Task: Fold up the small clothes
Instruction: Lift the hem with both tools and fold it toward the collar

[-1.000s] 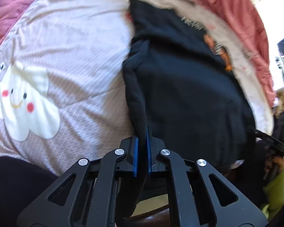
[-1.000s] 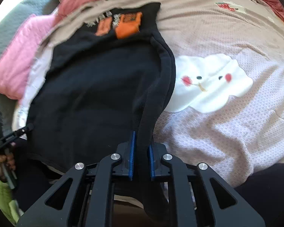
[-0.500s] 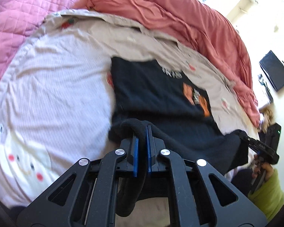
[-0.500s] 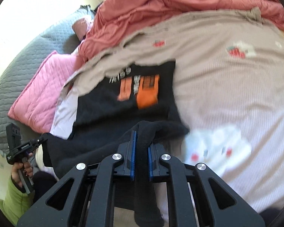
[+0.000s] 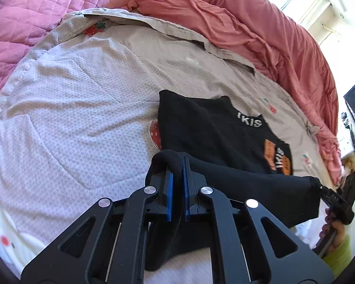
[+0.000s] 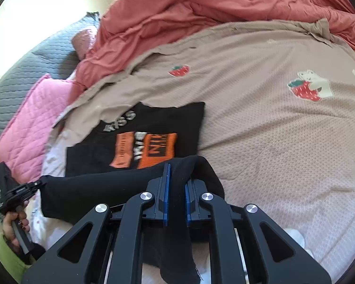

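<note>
A small black shirt [image 5: 213, 130] with white letters and an orange print [image 6: 145, 149] lies on the bed. Its near edge is lifted and stretched between both grippers. My left gripper [image 5: 176, 165] is shut on one corner of that edge. My right gripper [image 6: 176, 170] is shut on the other corner. In the left wrist view the right gripper [image 5: 329, 196] shows at the far right, pinching the cloth. In the right wrist view the left gripper [image 6: 33, 185] shows at the far left. The far part of the shirt lies flat.
The shirt rests on a beige-pink cover [image 5: 82, 108] with strawberry and rabbit prints [image 6: 307, 88]. A bunched red blanket [image 5: 248, 30] lies behind it. A pink quilted pillow [image 6: 33, 123] and a grey quilt [image 6: 23, 71] lie at the side.
Both grippers have lifted the shirt's near edge and carried it forward over the flat part. The view has swung from looking down on the shirt to looking across the bed.
</note>
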Motion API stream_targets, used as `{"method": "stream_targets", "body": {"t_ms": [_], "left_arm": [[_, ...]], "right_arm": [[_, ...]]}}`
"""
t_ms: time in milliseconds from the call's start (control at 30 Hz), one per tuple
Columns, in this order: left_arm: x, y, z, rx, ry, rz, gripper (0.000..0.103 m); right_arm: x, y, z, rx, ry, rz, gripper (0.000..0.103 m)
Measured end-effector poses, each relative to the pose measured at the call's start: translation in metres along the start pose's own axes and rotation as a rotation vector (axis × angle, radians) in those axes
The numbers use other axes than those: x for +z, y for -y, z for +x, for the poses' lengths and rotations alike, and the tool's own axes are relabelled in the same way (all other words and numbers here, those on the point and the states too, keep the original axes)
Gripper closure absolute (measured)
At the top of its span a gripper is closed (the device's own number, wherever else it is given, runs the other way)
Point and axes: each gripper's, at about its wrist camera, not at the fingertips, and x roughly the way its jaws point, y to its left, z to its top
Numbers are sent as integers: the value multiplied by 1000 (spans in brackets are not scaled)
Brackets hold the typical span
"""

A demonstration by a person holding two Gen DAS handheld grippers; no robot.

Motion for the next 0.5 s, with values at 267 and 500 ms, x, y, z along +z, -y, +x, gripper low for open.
{"method": "stream_targets", "body": {"t_ms": [267, 500], "left_arm": [[-9, -10, -3, -5, 37, 47, 98], [-10, -5, -20, -14, 69, 68, 74]], "right_arm": [[-7, 17, 8, 0, 2, 45, 66], [-9, 26, -24, -44, 58, 58, 44]]}}
